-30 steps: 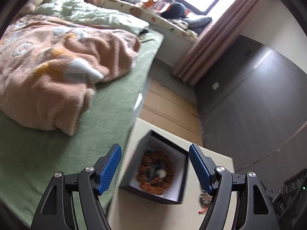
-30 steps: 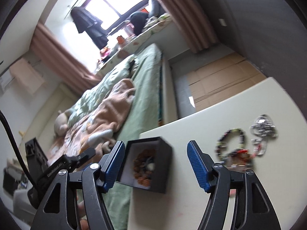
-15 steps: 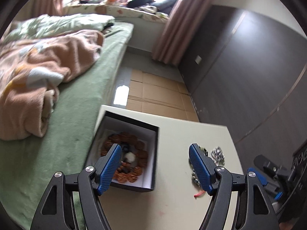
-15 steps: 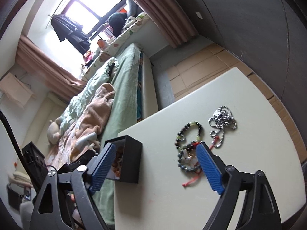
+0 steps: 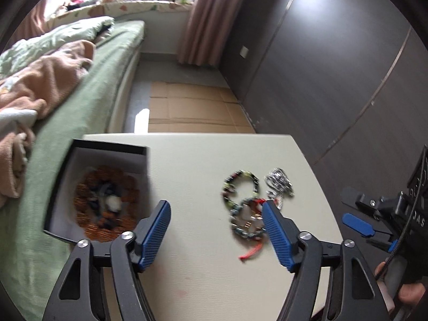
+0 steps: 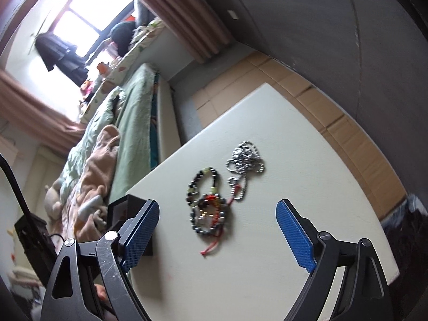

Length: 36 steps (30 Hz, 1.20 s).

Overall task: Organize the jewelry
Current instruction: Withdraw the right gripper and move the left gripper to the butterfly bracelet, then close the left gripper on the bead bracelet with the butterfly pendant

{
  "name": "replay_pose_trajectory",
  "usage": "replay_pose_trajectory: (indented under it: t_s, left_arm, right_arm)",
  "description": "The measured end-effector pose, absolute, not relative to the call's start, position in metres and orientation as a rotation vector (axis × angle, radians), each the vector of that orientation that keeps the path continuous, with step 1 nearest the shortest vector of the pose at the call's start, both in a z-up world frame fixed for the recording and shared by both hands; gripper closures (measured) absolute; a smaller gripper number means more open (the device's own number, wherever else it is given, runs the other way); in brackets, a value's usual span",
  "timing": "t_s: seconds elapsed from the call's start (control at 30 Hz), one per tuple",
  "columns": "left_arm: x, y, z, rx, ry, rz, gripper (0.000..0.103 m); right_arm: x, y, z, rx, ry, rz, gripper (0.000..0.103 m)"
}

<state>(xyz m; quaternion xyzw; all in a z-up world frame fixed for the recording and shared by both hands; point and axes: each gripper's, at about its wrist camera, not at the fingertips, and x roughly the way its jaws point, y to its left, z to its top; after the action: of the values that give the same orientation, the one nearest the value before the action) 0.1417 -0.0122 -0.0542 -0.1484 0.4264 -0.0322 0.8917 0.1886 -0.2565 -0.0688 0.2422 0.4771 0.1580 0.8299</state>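
Observation:
A black jewelry box (image 5: 67,187) with a white lining holds an orange bead bracelet (image 5: 105,208) at the table's left edge; its corner shows in the right wrist view (image 6: 125,206). On the cream table (image 5: 200,165) lie a dark beaded bracelet (image 5: 240,184), a grey beaded bracelet with a red cord (image 5: 247,224) and a silver chain (image 5: 279,183). The same items show in the right wrist view: dark bracelet (image 6: 203,184), grey bracelet (image 6: 210,216), chain (image 6: 244,160). My left gripper (image 5: 216,219) is open above the table between box and bracelets. My right gripper (image 6: 218,219) is open and empty, near the bracelets.
A bed with a green sheet (image 5: 88,101) and a peach blanket (image 5: 40,80) borders the table's left side. A dark wall (image 5: 334,67) stands to the right. Cardboard covers the floor (image 5: 192,107) beyond the table's far edge. The right-hand gripper's body shows at the right (image 5: 388,214).
My left gripper has swung right, from over the box toward the loose bracelets. My right gripper has moved closer to the bracelets and chain. Both stay open.

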Motion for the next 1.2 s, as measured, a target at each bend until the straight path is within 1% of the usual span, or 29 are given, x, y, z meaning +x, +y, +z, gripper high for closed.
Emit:
replay_pose_trajectory:
  t_s: [0.07, 0.13, 0.3, 0.43, 0.57, 0.73, 1.2]
  left_arm:
    - [0.146, -0.022, -0.058, -0.289, 0.902, -0.076, 0.038]
    - [0.152, -0.035, -0.065, -0.283, 0.931, -0.099, 0.043]
    - [0.163, -0.051, -0.077, -0.294, 0.972, -0.111, 0.045]
    - [0.173, -0.059, -0.089, -0.314, 1.025, -0.129, 0.053]
    - [0.180, -0.063, -0.097, -0.317, 1.048, -0.112, 0.056]
    - [0.186, -0.069, -0.103, -0.319, 1.064, -0.105, 0.066]
    - [0.189, -0.087, -0.118, -0.239, 1.084, -0.048, 0.066]
  right_arm:
    - [0.190, -0.264, -0.072, 0.536, 1.023, 0.320, 0.013]
    - [0.190, -0.269, -0.074, 0.556, 1.028, 0.310, 0.013]
    - [0.192, -0.279, -0.077, 0.599, 1.039, 0.300, 0.013]
    - [0.195, -0.287, -0.079, 0.633, 1.045, 0.288, 0.013]
    - [0.196, -0.297, -0.081, 0.658, 1.045, 0.266, 0.013]
    - [0.199, -0.306, -0.082, 0.683, 1.044, 0.244, 0.013]
    - [0.201, -0.310, -0.087, 0.715, 1.056, 0.240, 0.013]
